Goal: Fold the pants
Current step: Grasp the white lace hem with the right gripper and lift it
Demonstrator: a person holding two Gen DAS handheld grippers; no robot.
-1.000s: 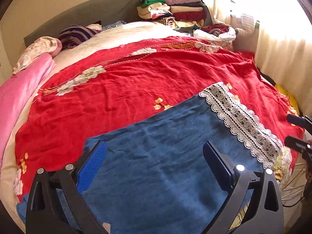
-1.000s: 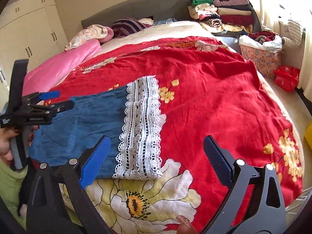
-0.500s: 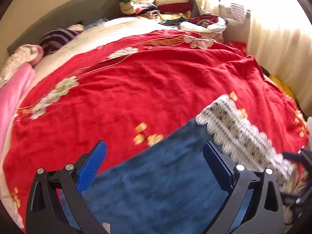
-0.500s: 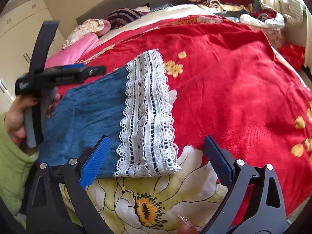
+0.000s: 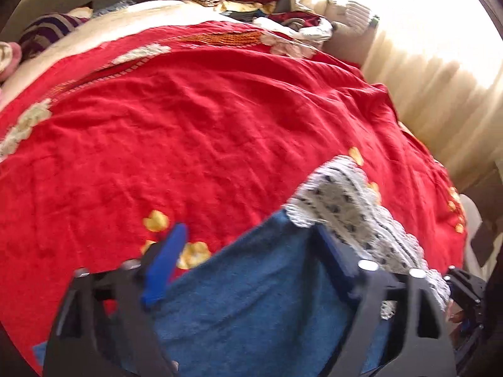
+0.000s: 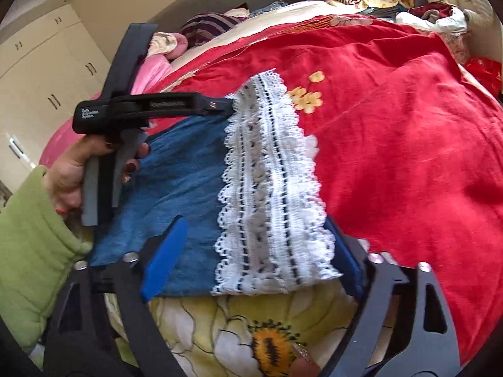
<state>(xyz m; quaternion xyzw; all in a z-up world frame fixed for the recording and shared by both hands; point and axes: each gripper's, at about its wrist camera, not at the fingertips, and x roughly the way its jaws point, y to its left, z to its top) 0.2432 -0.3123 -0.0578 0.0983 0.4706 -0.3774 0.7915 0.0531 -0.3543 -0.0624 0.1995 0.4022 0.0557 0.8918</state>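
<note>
While both grippers were descending on the lace-trimmed end of the pants (image 6: 188, 185), their jaws had just been closing from their widest setting, and each remained partly open.

At the left of the right wrist view, a hand (image 6: 75, 169) in a green sleeve (image 6: 28, 251) held the left gripper (image 6: 231, 105), whose tip had advanced since the earlier frames to the far corner of the lace hem (image 6: 270, 188). The left wrist view showed that corner of blue fabric and lace between its two pads, one pad over the red bedspread (image 5: 220, 125) and the other at the lace edge. Motion blur prevented confirming any pad contact, so no grip was read there.

The pants lay flat, blue denim with a white lace band, near the front edge of the bed, partly over the large yellow flower print (image 6: 267, 339).

To the right, the right gripper (image 6: 254, 257) straddled the near corner of the lace hem, fabric between its pads and both pads apart from it; nothing was held yet. Compared with one second earlier, it sat lower and closer to the hem.

Judged from this, both corners of the leg end were being captured for the first fold, and the fold itself had not begun.

Legible writing: white lettering on the left gripper body, apparently "Data Acquisition System". No other text was readable.
</note>
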